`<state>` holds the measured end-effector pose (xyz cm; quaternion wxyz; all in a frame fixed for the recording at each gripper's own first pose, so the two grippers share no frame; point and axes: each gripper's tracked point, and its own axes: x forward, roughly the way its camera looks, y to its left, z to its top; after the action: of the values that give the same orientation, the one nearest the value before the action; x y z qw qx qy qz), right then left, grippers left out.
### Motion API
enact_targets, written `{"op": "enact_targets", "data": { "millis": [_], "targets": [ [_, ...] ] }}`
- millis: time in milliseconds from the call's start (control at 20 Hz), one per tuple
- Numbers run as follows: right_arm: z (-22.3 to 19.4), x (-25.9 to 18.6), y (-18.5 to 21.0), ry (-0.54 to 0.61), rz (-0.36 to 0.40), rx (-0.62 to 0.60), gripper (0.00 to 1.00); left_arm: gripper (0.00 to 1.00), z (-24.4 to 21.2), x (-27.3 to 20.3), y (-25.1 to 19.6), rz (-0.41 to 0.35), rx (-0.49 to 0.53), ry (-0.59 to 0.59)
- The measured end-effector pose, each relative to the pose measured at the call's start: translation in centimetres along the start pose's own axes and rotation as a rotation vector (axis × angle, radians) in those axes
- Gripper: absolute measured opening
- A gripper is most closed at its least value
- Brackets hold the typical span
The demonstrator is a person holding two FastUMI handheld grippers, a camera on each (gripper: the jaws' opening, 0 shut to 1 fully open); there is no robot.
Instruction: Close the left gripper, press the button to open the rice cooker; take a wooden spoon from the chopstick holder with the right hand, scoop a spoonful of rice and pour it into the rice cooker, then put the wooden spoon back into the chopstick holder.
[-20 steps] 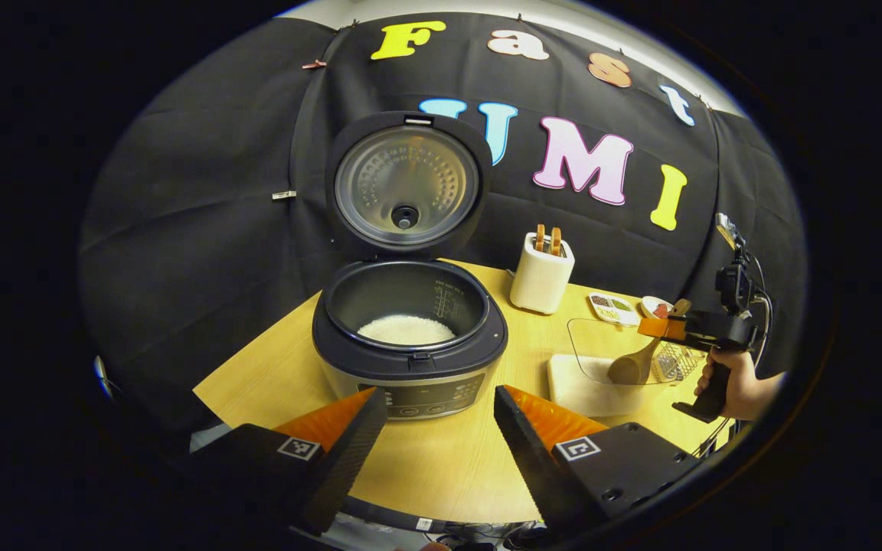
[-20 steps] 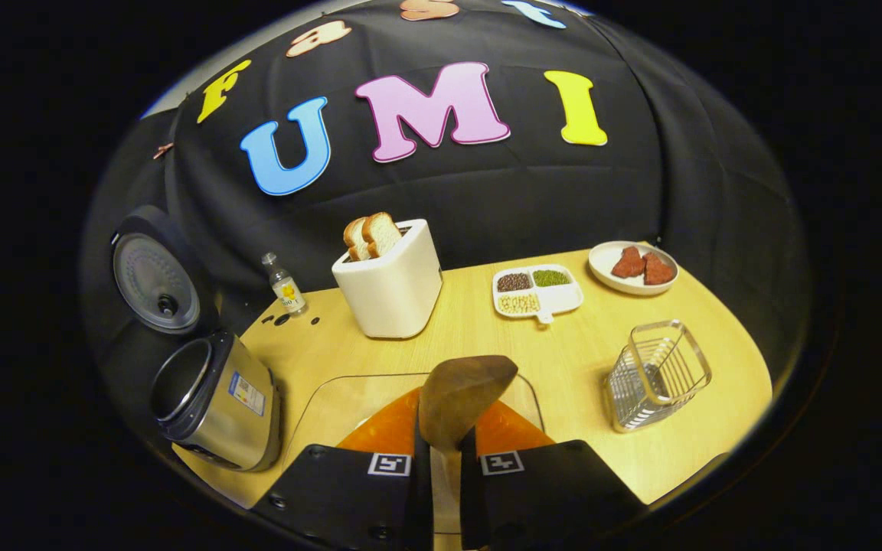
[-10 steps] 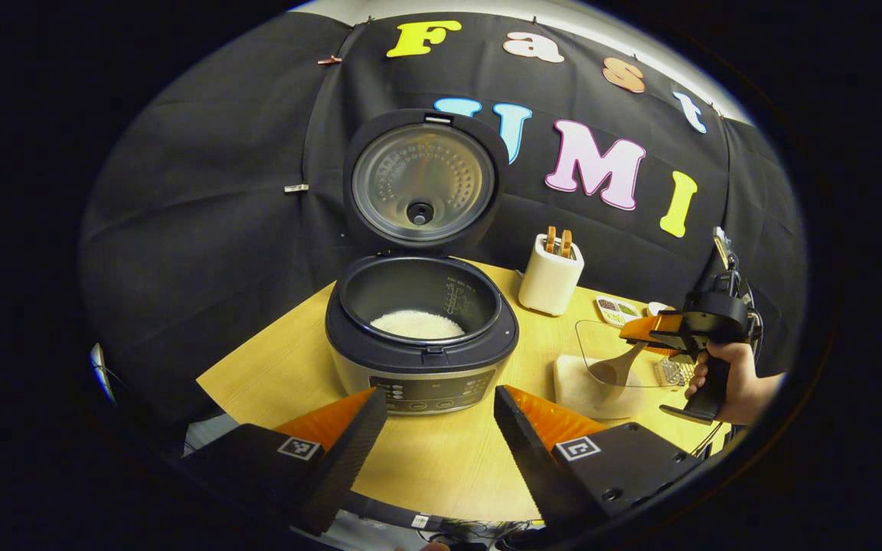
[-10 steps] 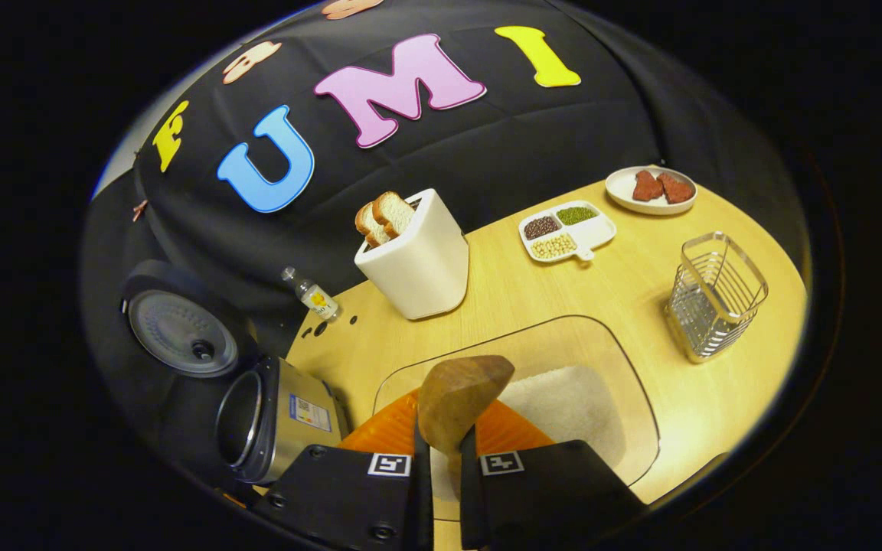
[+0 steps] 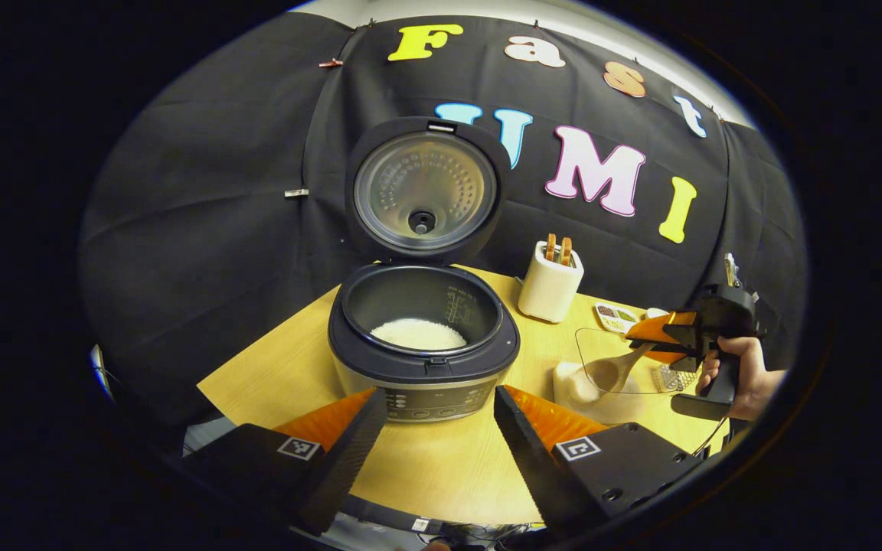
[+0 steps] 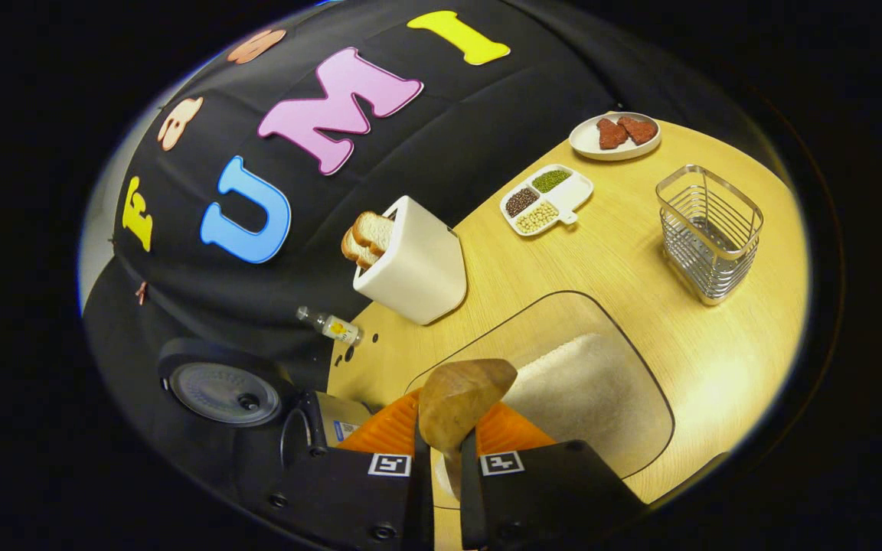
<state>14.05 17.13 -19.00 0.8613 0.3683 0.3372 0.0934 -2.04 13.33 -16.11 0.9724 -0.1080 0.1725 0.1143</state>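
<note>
The rice cooker [image 5: 423, 360] stands open in the left gripper view, lid [image 5: 426, 187] upright, white rice [image 5: 419, 334] in its pot. My left gripper [image 5: 437, 428] hovers open in front of its control panel, holding nothing. At the right, a hand [image 5: 739, 367] carries my right gripper [image 5: 671, 337], which is shut on the wooden spoon [image 5: 609, 371]. The spoon's bowl dips into the glass bowl [image 5: 586, 344]. In the right gripper view the spoon [image 6: 460, 398] sticks out of the right gripper [image 6: 445, 459], tilted over the glass bowl [image 6: 625, 329] and its rice [image 6: 579, 383]. The wire chopstick holder [image 6: 709, 233] stands at the right.
A white toaster [image 6: 410, 268] with bread slices stands behind the glass bowl. A small bottle [image 6: 330, 327] lies near the cooker [image 6: 318, 428]. A divided tray of beans [image 6: 544, 199] and a plate of meat [image 6: 615, 136] sit at the table's far side.
My right gripper has rolled and dropped lower, bringing the spoon down to the rice in the glass bowl. The left gripper has shifted only slightly and stays open.
</note>
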Motion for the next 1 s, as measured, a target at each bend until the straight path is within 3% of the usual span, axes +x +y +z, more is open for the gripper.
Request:
{"op": "enact_targets", "data": {
  "millis": [300,500,1000],
  "targets": [
    [4.2,-2.4,-2.5,-0.088,-0.027,0.149,0.18,0.96,0.7,-0.4,-0.4,-0.032,0.021,-0.023],
    [5.5,-3.9,-2.0,-0.117,-0.015,0.228,0.18,0.96,0.9,-0.6,-1.0,-0.058,0.037,-0.033],
    [6.4,-4.4,6.4,-0.085,0.117,0.314,0.18,0.96,0.2,-2.1,0.1,-0.045,0.020,-0.040]
  ]
}}
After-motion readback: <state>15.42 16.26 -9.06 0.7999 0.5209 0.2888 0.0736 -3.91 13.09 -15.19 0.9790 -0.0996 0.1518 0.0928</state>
